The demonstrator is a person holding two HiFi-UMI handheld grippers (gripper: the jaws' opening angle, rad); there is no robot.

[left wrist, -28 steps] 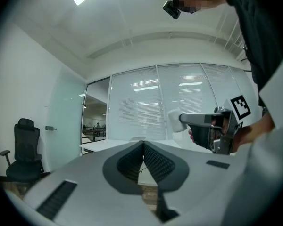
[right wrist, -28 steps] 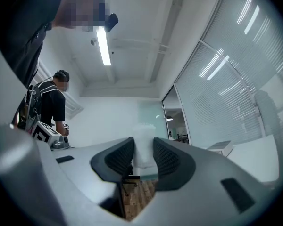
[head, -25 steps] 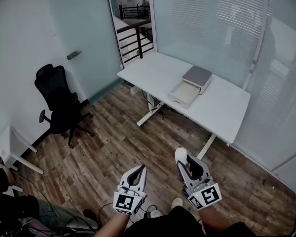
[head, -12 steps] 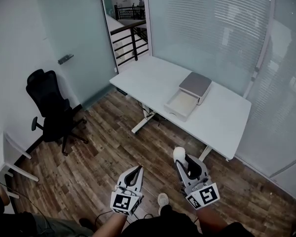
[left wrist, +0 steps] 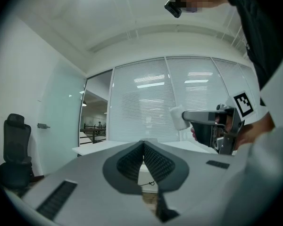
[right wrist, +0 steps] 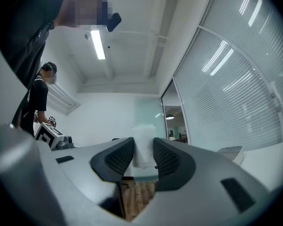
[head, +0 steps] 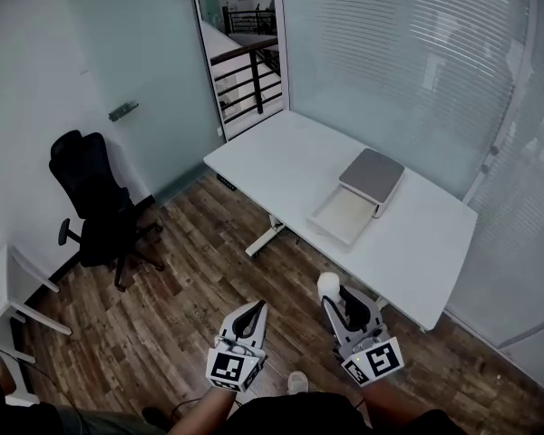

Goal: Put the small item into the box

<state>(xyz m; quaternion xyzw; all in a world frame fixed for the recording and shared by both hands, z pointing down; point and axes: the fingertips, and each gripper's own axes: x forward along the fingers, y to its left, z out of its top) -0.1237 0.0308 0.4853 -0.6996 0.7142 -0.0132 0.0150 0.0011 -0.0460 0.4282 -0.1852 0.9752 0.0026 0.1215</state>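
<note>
A small white block [head: 328,285] is pinched between the jaws of my right gripper [head: 337,295], which is shut on it; the right gripper view shows the small white block [right wrist: 143,146] standing up between the pads. My left gripper [head: 253,313] hangs beside it, shut with nothing held, its jaws meeting in the left gripper view [left wrist: 144,143]. From there the right gripper [left wrist: 212,121] and its white block [left wrist: 178,117] appear at the right. The box [head: 361,195], grey with a pulled-out white drawer [head: 343,217], sits on the white desk [head: 290,163] far ahead of both grippers.
A black office chair [head: 92,198] stands on the wooden floor at the left. Glass walls with blinds [head: 408,71] run behind the desk. A doorway [head: 240,43] opens onto a railing. A white table corner [head: 9,284] is at the far left. Another person [right wrist: 37,98] stands behind.
The view has shifted slightly, so the desk and box sit a little further right. Both grippers hold the same pose and the white block stays gripped.
</note>
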